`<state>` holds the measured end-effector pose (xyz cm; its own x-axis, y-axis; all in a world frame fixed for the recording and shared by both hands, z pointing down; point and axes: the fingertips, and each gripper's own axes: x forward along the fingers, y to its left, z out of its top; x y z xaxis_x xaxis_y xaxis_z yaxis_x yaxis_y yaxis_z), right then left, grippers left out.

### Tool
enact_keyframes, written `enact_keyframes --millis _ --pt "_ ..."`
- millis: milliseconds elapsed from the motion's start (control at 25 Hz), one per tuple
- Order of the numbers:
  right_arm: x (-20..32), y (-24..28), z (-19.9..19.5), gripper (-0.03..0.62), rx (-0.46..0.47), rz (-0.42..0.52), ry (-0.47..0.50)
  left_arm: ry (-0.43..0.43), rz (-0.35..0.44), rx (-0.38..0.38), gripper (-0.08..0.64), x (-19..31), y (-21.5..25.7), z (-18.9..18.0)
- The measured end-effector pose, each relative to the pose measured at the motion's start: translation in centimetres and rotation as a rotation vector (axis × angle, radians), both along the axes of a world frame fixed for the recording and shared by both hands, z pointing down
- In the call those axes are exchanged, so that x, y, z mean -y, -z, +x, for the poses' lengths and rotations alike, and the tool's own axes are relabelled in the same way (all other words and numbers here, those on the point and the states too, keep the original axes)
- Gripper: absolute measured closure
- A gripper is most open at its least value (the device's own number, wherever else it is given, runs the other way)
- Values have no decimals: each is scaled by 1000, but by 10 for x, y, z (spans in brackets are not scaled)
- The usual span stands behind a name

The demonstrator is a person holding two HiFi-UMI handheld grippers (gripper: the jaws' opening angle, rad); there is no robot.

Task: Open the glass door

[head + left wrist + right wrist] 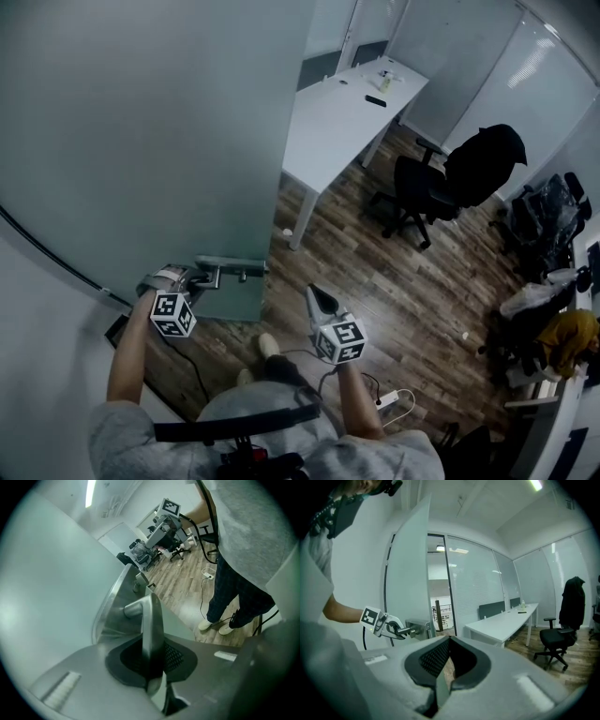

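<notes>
Door half won: my left gripper (190,279) pinches the metal lever handle (225,273) at the lower left of the head view, jaws pressed onto it. The glass door (141,131) fills the upper left, its free edge ajar over the wood floor (375,272). My right gripper (317,298), bottom centre, is pressed together on nothing. The risk I see is the smooth lever sliding out of that narrow pinch if I pull off the door's arc.

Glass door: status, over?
Left gripper shut on door handle. Right gripper shut, empty. Glass door partly open. White desk beyond its edge, not touching.
</notes>
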<state>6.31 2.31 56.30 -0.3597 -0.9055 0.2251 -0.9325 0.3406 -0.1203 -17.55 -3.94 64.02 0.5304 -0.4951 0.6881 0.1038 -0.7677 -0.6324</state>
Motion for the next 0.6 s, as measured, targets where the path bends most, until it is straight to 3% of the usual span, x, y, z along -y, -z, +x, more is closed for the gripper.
enact_keyframes --millis 600 --pt "-45 1 0 591 12 13 -96 -73 10 16 515 -62 2 -15"
